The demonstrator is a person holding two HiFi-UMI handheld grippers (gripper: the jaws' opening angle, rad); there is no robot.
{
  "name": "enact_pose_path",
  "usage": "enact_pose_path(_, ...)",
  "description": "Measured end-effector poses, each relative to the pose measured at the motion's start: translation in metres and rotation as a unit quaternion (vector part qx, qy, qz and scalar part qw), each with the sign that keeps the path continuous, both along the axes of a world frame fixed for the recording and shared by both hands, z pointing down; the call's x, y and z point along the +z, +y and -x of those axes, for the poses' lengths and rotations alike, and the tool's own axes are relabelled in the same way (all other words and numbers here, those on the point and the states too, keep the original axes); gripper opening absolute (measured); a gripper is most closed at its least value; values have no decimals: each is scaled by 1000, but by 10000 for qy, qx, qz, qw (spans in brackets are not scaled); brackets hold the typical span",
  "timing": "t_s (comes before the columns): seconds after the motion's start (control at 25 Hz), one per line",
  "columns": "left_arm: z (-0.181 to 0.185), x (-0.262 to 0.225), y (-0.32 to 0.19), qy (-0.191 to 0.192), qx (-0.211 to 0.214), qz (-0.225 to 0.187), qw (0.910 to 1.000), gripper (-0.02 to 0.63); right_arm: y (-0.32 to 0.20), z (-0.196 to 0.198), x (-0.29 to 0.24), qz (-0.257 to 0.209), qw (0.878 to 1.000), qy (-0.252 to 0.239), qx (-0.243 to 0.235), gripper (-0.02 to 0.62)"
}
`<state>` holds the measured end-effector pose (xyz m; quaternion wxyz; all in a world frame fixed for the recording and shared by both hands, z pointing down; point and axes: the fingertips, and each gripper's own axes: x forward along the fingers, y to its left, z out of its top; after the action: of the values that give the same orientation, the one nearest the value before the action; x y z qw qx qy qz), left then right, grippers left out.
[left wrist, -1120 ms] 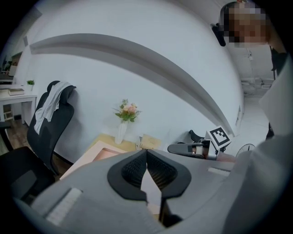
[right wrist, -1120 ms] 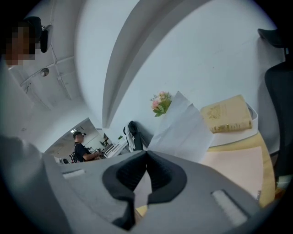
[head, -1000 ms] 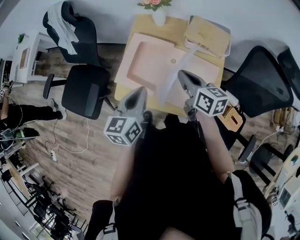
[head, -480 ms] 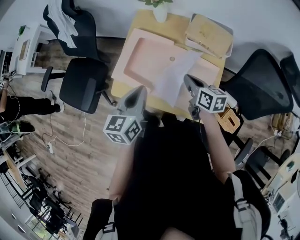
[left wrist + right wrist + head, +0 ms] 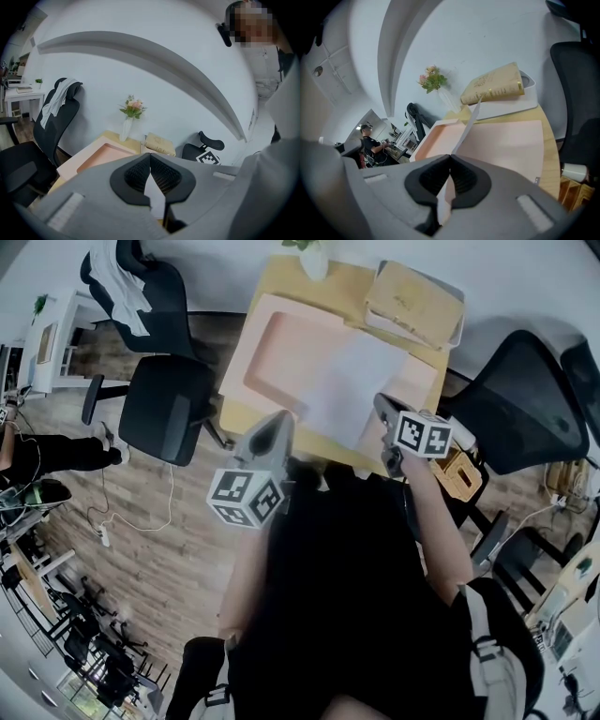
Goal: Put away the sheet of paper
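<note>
The white sheet of paper lies spread over the pink tray on the wooden table. My right gripper is shut on the sheet's near right corner. In the right gripper view the sheet runs edge-on up from the closed right gripper. My left gripper hovers at the table's near edge, just left of the sheet. Its jaws are shut with nothing between them in the left gripper view, where a strip of the sheet shows below the pads.
A tan book rests on a white tray at the back right. A vase of flowers stands at the back. Black office chairs stand left and right. A wooden box sits by my right arm.
The sheet, held raised and edge-on a second ago, has swung down flat over the pink tray. The right gripper has shifted slightly right and nearer. The left gripper has stayed put.
</note>
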<state>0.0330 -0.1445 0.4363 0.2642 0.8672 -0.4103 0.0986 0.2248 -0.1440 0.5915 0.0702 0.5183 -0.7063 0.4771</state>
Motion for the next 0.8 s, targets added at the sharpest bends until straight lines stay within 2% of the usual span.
enact_pose_path(0.4,1,-1,-2,-31,-51,6,10000,9,-14,2,23,320,9990,-228,200,3)
enact_pose_path(0.8,28,1,-6,-103,-412,87,9991,9,-38,39,40,512,9983,-267,-67,3)
